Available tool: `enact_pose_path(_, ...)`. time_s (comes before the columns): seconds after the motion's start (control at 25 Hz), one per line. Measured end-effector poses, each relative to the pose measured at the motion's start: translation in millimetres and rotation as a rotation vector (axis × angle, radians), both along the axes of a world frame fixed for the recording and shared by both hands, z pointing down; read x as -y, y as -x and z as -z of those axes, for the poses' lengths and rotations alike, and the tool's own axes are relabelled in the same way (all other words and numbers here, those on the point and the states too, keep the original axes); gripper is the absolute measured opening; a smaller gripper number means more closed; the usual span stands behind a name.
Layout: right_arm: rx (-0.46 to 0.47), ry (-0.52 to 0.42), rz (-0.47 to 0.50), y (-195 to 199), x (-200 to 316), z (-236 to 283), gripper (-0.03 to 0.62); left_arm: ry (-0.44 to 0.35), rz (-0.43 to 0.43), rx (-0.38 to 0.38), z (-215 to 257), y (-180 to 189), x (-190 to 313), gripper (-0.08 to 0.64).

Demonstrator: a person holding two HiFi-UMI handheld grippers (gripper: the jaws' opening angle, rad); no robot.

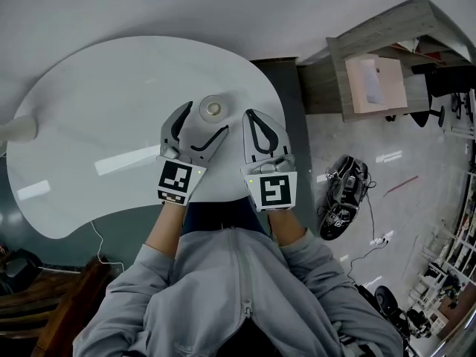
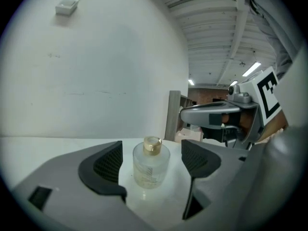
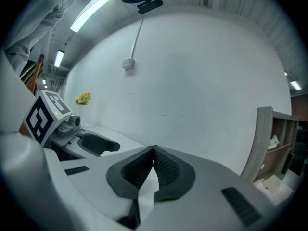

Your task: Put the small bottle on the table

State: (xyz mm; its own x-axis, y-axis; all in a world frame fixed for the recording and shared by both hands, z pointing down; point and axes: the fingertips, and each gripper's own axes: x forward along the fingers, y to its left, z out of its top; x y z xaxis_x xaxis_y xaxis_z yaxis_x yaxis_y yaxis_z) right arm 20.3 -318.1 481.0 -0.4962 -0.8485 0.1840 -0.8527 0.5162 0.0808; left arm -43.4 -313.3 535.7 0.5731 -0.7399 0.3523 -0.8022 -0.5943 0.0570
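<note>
- Two tongs are held side by side over the near edge of a white tabletop (image 1: pixel 111 110).
- One small bottle (image 2: pixel 150 166) stands upright on the tabletop. It is clear glass with a gold cap (image 2: pixel 152 146).
- The left tongs (image 1: pixel 204 120) are released, with the jaws spread wide. The bottle stands between the two jaws.
- There is a gap on each side of the bottle, so neither dark pad (image 2: pixel 108 163) touches it.
- In the head view, the bottle shows as a small round thing just past the tips of the left tongs, near the far edge of the tabletop.
- The right tongs (image 3: pixel 153 165) are clenched. The two pads meet at the tips and nothing is between them.
- The right tongs are just beside the left ones and do not touch the bottle.
- A person in a grey top (image 1: pixel 238 296) holds both tongs.
- A white wall (image 2: pixel 96 57) is behind the tabletop.
- A wooden shelf (image 1: pixel 372 65) stands on the floor to the right, well apart from the bottle.
</note>
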Motion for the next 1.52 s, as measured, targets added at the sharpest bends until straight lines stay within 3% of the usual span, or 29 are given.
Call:
enact_pose_path(0.16, -0.012, -0.028, 0.007, 0.0, -6.9, 26.1, 0.026, -0.063, 0.042, -0.04, 41.4, 11.7, -8.7, 0.354)
enact_pose_path(0.28, -0.001, -0.063, 0.011, 1.0, -12.8, 50.3, 0.026, -0.134, 0.054, -0.046, 76.9, 16.1, -14.1, 0.179)
enact_pose_path(0.48, 0.001, -0.097, 0.014, 0.4, -15.4, 86.0, 0.026, -0.246, 0.083, -0.049, 130.0, 18.0, -12.3, 0.032)
enact_pose_path(0.6, -0.002, -0.115, 0.018, 0.1, -21.1, 105.6, 0.026, -0.286, 0.111, 0.009, 155.2, 17.7, -16.9, 0.009)
enact_pose_path(0.72, 0.002, -0.134, 0.008, -0.6, -26.8, 125.9, 0.026, -0.289, 0.125, 0.017, 174.2, 17.6, -23.3, 0.008)
enact_pose_path(1.28, 0.079, -0.166, -0.064, -16.9, -37.4, 198.5, 0.026, -0.335, 0.241, -0.112, 252.9, 35.8, -38.1, 0.006)
enact_pose_path(1.52, 0.056, -0.206, -0.055, -17.5, -47.7, 213.2, 0.026, -0.359, 0.249, -0.108, 265.9, 36.3, -44.7, 0.006)
